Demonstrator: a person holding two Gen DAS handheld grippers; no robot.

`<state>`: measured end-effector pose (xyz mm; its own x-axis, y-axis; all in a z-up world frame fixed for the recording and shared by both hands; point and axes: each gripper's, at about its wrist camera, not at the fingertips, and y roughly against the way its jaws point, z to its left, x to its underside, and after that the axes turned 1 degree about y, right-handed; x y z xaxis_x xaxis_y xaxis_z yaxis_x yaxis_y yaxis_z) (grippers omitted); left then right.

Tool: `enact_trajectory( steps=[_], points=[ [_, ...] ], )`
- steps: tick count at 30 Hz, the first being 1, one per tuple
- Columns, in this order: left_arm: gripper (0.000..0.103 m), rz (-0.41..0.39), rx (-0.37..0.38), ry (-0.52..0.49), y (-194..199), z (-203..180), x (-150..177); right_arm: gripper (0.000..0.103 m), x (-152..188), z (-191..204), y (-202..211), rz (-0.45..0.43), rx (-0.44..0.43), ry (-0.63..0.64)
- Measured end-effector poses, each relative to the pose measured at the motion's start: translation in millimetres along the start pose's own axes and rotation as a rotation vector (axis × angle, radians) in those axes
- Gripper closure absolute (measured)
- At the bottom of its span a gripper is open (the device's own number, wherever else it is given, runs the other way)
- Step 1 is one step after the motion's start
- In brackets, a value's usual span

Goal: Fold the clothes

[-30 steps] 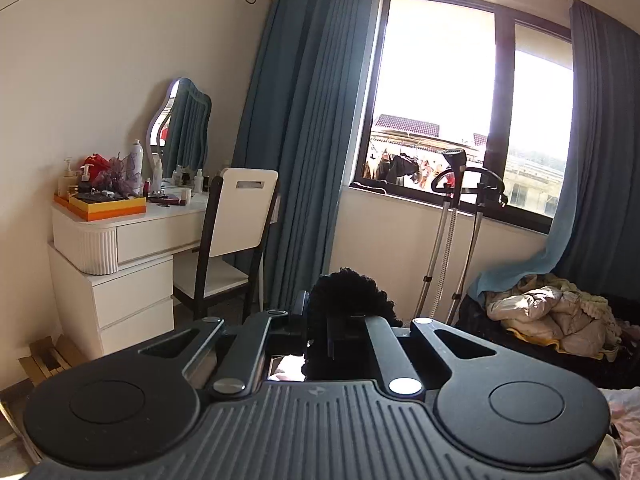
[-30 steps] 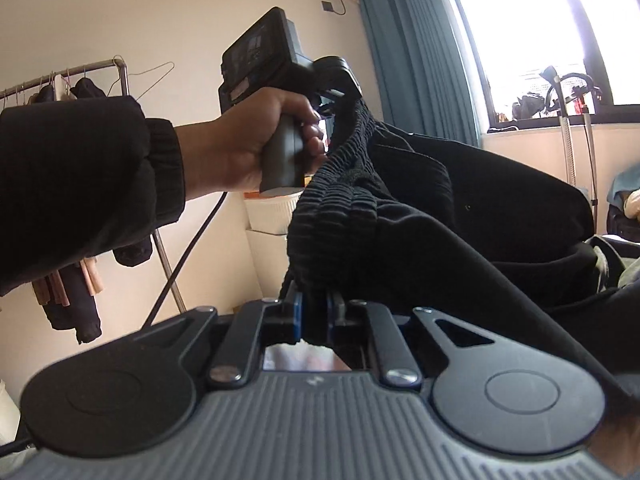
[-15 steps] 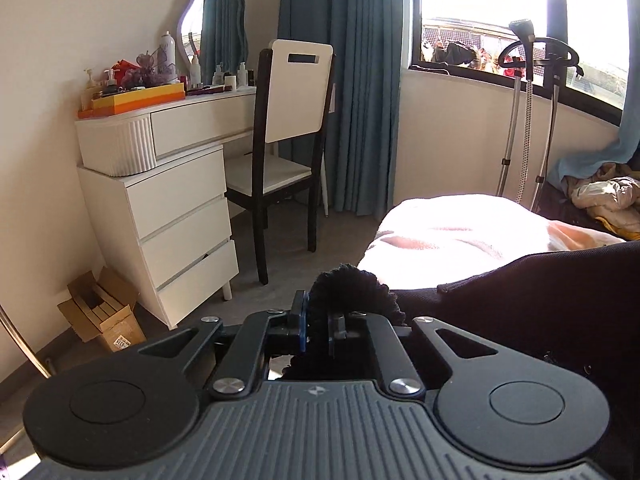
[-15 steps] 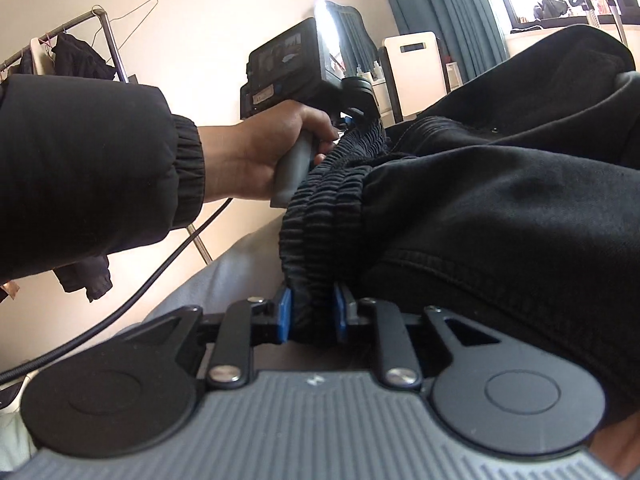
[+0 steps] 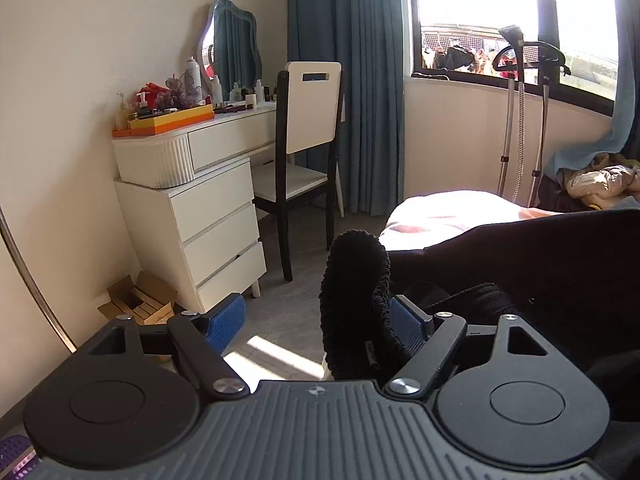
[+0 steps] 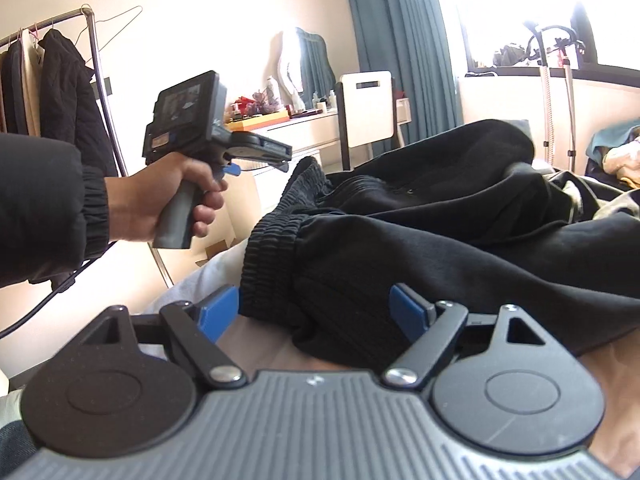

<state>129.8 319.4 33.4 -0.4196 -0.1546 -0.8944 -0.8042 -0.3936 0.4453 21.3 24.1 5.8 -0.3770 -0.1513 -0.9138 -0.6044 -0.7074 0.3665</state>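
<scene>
A black garment with a ribbed elastic band (image 6: 460,216) lies spread over the bed. In the right wrist view my right gripper (image 6: 316,314) is open, its blue pads wide apart on either side of the ribbed band (image 6: 280,264). In the left wrist view my left gripper (image 5: 316,322) is open too; a ribbed fold of the black garment (image 5: 354,300) stands between the pads, leaning on the right one. The right wrist view shows the left gripper (image 6: 276,160) held in a hand, just left of the band's far end.
A white dresser (image 5: 208,216) with a mirror and bottles stands on the left, a white chair (image 5: 308,160) beside it. A cardboard box (image 5: 138,300) lies on the floor. A clothes rack (image 6: 60,92) stands at left. A garment steamer (image 5: 524,120) and a clothes pile (image 5: 600,180) are by the window.
Both grippers have opened and let go of the ribbed band. The garment has come down from the air onto the bed.
</scene>
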Motion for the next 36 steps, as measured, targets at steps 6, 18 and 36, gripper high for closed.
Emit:
enact_trajectory(
  steps=[6, 18, 36],
  points=[
    [0.020, -0.056, 0.108, -0.012, 71.3, -29.9, 14.5, 0.019, 11.2, -24.6, 61.2, -0.017, 0.169, 0.067],
    [0.019, -0.071, 0.339, -0.132, 163.0, -168.9, 71.8, 0.019, 38.2, -113.1, 131.6, -0.056, 0.465, -0.064],
    [0.019, 0.018, 0.327, -0.335, 137.2, -345.4, 108.8, 0.019, 67.8, -232.4, 175.5, -0.116, 0.676, -0.282]
  ],
)
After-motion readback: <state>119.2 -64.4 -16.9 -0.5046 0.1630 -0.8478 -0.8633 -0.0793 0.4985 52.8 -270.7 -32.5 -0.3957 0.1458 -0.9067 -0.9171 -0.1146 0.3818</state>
